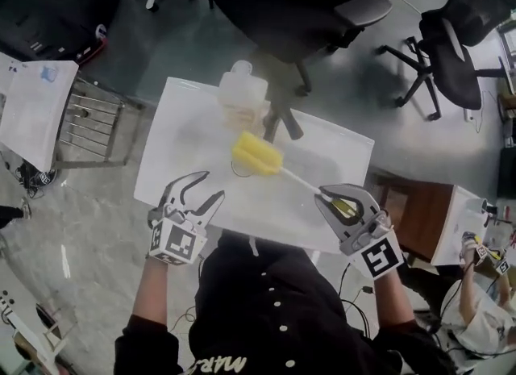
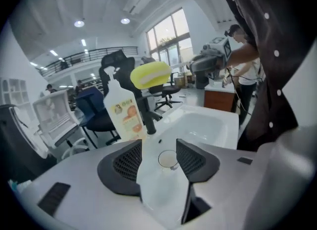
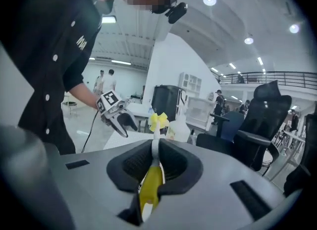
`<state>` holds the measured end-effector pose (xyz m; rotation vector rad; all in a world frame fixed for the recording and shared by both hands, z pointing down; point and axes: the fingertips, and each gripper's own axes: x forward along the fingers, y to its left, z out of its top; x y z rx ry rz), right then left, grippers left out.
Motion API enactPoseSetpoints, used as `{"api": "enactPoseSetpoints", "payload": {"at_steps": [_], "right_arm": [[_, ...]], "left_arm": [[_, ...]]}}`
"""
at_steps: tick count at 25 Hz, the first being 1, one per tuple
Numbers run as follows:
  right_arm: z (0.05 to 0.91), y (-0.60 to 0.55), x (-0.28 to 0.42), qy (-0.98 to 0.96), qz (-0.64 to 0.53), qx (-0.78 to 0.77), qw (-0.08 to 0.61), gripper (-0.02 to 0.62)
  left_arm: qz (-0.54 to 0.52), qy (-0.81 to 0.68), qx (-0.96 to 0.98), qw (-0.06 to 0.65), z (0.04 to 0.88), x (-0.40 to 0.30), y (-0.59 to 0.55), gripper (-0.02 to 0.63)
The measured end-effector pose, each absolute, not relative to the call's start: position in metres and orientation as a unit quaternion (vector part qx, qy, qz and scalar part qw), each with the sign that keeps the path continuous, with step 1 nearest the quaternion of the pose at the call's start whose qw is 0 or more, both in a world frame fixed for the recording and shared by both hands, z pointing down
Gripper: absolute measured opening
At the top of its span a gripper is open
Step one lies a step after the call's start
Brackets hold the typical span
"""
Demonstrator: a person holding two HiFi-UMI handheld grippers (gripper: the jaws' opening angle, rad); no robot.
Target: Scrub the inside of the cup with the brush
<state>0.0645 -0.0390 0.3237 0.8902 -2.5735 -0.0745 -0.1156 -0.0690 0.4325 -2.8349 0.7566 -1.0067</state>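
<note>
My right gripper [image 1: 324, 197] is shut on the yellow handle of the brush [image 3: 151, 184]. The brush's thin white stem runs up-left to its yellow sponge head [image 1: 256, 154], which hangs over the white sink [image 1: 161, 156]. My left gripper [image 1: 214, 184] stands open and holds nothing at the sink's near left edge. In the left gripper view a small clear cup [image 2: 168, 159] stands on the white counter beyond the open jaws [image 2: 159, 147], apart from both. The sponge head [image 2: 150, 74] shows above it. The right gripper view looks past its shut jaws [image 3: 155, 147] to the left gripper [image 3: 119, 115].
A white soap bottle [image 1: 242, 95] and a black faucet [image 1: 282, 119] stand at the sink's far edge. A wire rack [image 1: 89, 123] is to the left and a wooden cabinet [image 1: 419, 212] to the right. Black office chairs [image 1: 451, 43] stand behind, and another person [image 1: 476, 301] is at the lower right.
</note>
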Motion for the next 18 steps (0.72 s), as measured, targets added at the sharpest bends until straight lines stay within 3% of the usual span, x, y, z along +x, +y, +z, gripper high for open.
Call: {"api": "enactPoseSetpoints", "payload": {"at_steps": [5, 9, 18], "right_arm": [[0.382, -0.054, 0.053, -0.918, -0.027, 0.278, 0.282, 0.051], [0.433, -0.059, 0.051, -0.910, 0.004, 0.261, 0.322, 0.051], [0.521, -0.071, 0.045, -0.889, 0.030, 0.204, 0.408, 0.051]], "left_arm": [[-0.399, 0.132, -0.905, 0.067, 0.512, -0.118, -0.100, 0.278], [-0.419, 0.071, -0.904, 0.050, 0.564, -0.111, -0.118, 0.299], [-0.456, -0.051, -0.887, 0.056, 0.653, -0.091, -0.124, 0.301]]}}
